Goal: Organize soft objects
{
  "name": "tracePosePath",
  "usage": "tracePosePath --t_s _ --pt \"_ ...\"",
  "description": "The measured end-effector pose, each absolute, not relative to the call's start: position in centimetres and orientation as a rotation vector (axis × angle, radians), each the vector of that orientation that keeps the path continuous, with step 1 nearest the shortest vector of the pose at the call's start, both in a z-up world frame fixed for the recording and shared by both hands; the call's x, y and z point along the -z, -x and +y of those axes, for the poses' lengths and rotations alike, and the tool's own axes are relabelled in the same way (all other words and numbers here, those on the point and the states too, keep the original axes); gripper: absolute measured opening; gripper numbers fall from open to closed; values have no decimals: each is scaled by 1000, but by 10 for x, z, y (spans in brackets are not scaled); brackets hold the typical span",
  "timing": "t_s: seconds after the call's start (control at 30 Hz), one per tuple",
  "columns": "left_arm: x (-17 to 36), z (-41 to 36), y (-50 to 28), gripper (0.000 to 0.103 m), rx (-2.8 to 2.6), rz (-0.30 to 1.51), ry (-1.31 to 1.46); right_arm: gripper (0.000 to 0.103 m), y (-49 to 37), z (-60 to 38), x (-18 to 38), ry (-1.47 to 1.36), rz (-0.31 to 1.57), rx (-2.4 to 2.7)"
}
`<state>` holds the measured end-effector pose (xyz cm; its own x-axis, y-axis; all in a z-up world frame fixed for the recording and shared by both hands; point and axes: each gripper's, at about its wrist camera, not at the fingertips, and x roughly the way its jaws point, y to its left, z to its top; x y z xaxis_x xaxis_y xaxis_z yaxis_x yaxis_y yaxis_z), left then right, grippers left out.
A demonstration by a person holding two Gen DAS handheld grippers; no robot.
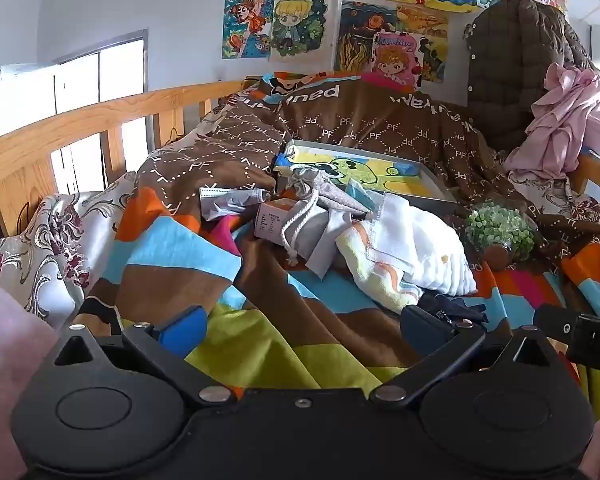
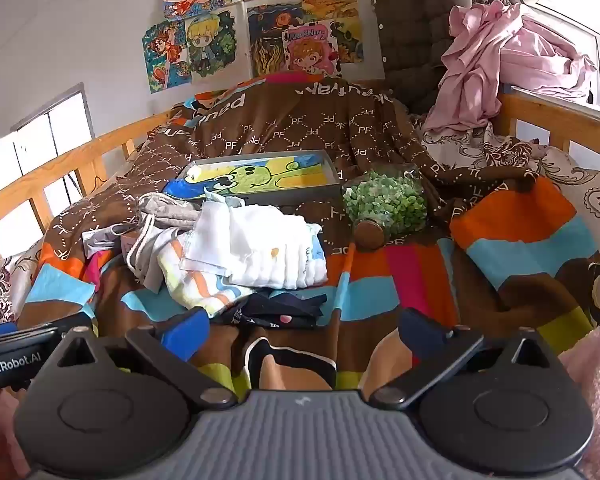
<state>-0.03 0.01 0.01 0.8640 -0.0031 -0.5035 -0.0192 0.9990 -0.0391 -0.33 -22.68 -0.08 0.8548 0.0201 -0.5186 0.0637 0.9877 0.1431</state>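
A: Cloths (image 2: 260, 248) are lying in a loose heap on the quilt (image 2: 520, 248), just in front of the tray (image 2: 260, 192) and left of the jar (image 2: 384, 204). Nothing is being sorted yet, by the look of it.

B: Agreed. The left gripper (image 1: 300, 328) is standing wide with nothing between its pads, and the right gripper (image 2: 300, 332) is likewise gaping and empty. Both are hanging short of the heap, tilting down toward it.

A: So the person is probably only lining up for a first pick. Which piece is lying nearest?

B: The dark garment (image 2: 276, 312) is sitting at the near edge, right ahead of the right gripper. The pouch (image 1: 312, 216) is resting on the heap's left side, closer to the left one.

A: Then the next move is likely calling for a reach forward and down, closing on one layer only.

B: Yes, and the folds are overlapping, so a pinch may be dragging neighbours along.
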Motion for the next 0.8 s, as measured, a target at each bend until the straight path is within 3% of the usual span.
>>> tracePosePath --t_s 0.8 --pt "1 1 -2 102 -15 552 58 103 2 -226 2 -156 546 24"
